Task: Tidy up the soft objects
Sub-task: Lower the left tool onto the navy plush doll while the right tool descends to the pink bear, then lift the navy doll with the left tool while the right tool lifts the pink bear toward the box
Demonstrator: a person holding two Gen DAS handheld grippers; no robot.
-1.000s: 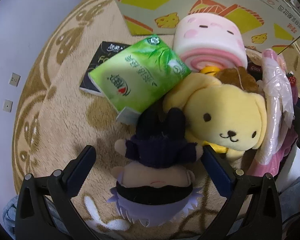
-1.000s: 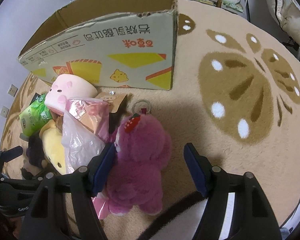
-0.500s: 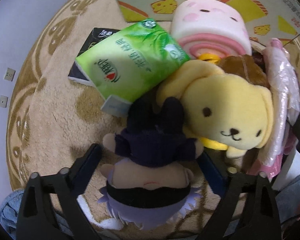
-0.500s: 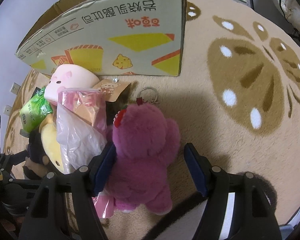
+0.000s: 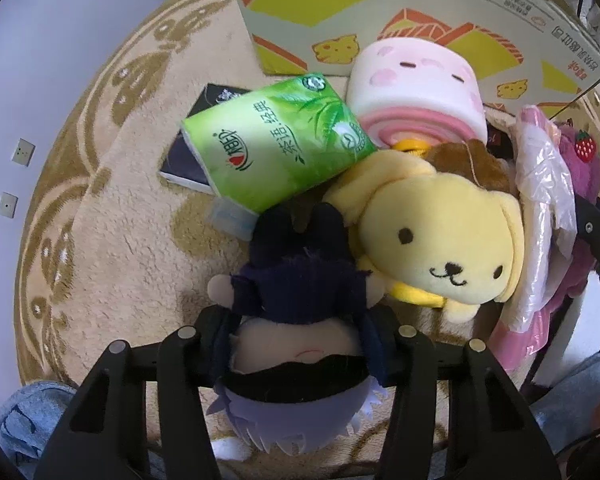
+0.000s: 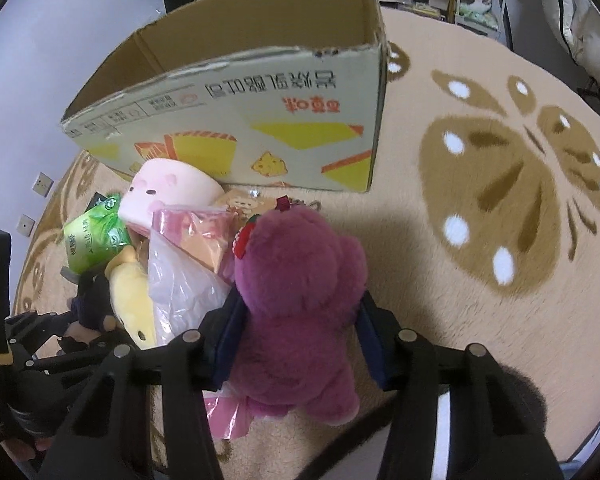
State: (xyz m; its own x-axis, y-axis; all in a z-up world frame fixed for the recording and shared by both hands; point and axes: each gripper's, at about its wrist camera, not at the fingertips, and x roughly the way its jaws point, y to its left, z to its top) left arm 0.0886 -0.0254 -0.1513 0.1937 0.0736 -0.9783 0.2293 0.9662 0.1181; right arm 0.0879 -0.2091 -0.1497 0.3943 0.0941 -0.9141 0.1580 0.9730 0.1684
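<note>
The left gripper [image 5: 298, 344] has its 2 fingers closed in against the sides of a small doll [image 5: 296, 320] in dark clothes with pale purple hair, pinching it about the head and shoulders; the grip sits low and near the camera, probably because that is the doll's firmest, widest part. The right gripper [image 6: 300, 336] is likewise narrowed onto a purple bear [image 6: 300, 304], both blue pads pressed into its fur at the waist. Both toys seem still to rest on the rug [image 6: 480, 300], so lifting is judged to be the step at hand.

The soft things lie heaped together near the front wall of the cardboard box [image 6: 260, 120], touching one another, likely gathered there so each needs only a short carry over the box's rim. The box is open at the top and stands at the far side of the heap; what is in it cannot be seen.

Counted in the left view: 1 doll, 1 yellow dog toy [image 5: 440, 240] just right of it, 1 pink roll cushion [image 5: 416, 92] far against the box, 1 green tissue pack [image 5: 276, 152] leaning over 1 dark packet [image 5: 188, 160] to the left, 1 plastic-wrapped pink item [image 5: 540, 200] at the right, and the 1 purple bear beyond it. A keyring [image 6: 300, 205] lies between the bear and the box.

The tissue pack rests partly on the doll's legs, so it may slide when the doll comes up.
</note>
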